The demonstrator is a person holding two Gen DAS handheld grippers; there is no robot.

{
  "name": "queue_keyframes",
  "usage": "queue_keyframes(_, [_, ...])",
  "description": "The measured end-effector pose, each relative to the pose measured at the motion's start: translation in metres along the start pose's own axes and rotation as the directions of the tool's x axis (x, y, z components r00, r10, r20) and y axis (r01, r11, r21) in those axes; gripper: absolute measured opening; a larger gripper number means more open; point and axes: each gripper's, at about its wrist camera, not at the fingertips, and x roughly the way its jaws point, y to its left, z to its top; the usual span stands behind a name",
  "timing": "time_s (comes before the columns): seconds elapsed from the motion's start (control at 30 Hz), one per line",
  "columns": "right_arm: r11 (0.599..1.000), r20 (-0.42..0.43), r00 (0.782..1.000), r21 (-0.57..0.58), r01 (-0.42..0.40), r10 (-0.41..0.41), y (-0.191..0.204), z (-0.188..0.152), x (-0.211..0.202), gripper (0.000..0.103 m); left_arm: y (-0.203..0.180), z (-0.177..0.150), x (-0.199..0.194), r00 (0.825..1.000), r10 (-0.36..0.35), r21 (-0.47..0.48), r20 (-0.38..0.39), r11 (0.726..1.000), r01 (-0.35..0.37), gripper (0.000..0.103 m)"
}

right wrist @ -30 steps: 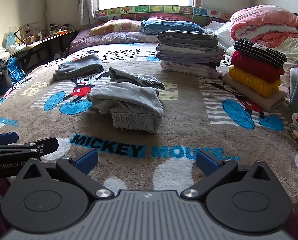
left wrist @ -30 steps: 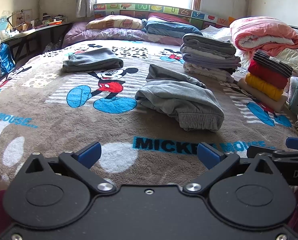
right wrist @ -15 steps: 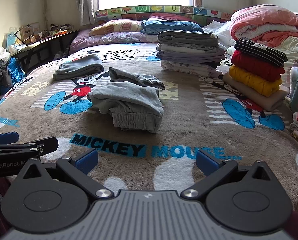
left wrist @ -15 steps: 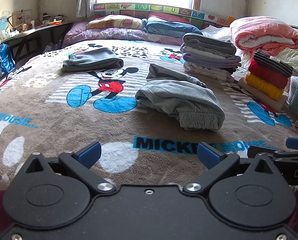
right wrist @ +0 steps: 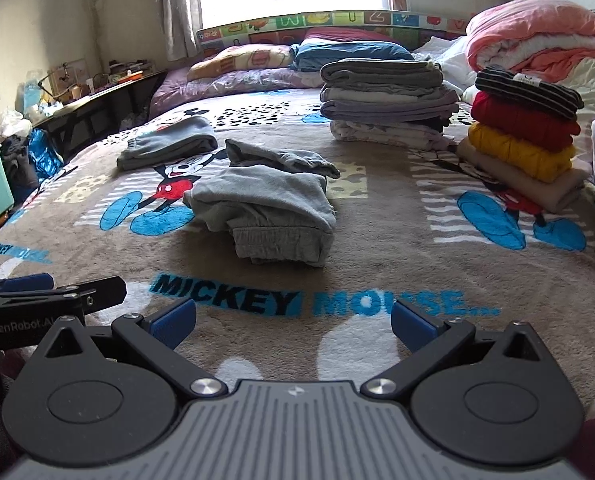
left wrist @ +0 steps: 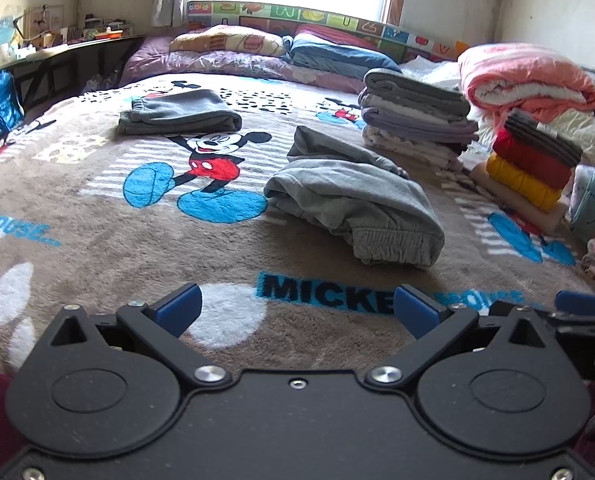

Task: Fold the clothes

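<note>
- Nothing has shifted over the last second: both claws hover where they were at the near edge of the bed (left wrist: 77,248), and the grey sweatpants (left wrist: 353,208) lie in the same loose, half-folded heap.
- The left claw (left wrist: 297,312) is spread wide with nothing between its blue pads; the right claw (right wrist: 293,322) is likewise wide apart and empty.
- The pause suggests a gap between folds, with the sweatpants likely needing another fold or tidying, since one leg sticks out behind the bundle.
- The sweatpants sit mid-blanket, ahead of both claws and well apart from them.
- A folded grey garment (left wrist: 181,112) lies further back on the left; a grey stack (right wrist: 385,104) and a coloured stack (right wrist: 525,140) stand on the right.
- Bare blanket surrounds the sweatpants on all sides, so either claw has room to reach in.
</note>
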Motion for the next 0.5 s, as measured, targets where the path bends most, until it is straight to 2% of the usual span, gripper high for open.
queue_keyframes(0.17, [1.000,0.042,0.999,-0.017,-0.012,0.012,-0.002,0.000,0.009,0.103,0.002,-0.005,0.010,1.000,-0.026,-0.007,0.010,1.000,0.026,0.103])
queue_keyframes(0.23, [0.999,0.062,0.998,-0.043,-0.014,0.016,-0.003,0.000,0.016,0.103,0.004,-0.006,0.017,0.999,-0.041,-0.011,-0.027,0.999,0.041,0.103])
queue_keyframes(0.3, [0.998,0.082,0.996,-0.064,-0.026,0.031,-0.005,0.001,0.025,0.103,0.006,-0.007,0.024,0.998,-0.024,-0.007,-0.056,1.000,0.024,0.103])
queue_keyframes(0.4, [0.997,0.060,0.996,-0.058,-0.056,0.059,-0.013,0.002,0.042,0.103,0.012,-0.009,0.033,0.997,-0.018,-0.011,-0.081,1.000,0.017,0.103])
queue_keyframes(0.5, [0.997,0.049,0.997,-0.059,-0.052,0.055,-0.022,0.005,0.060,0.103,0.021,-0.010,0.040,0.997,-0.027,-0.057,-0.078,0.998,0.023,0.103])
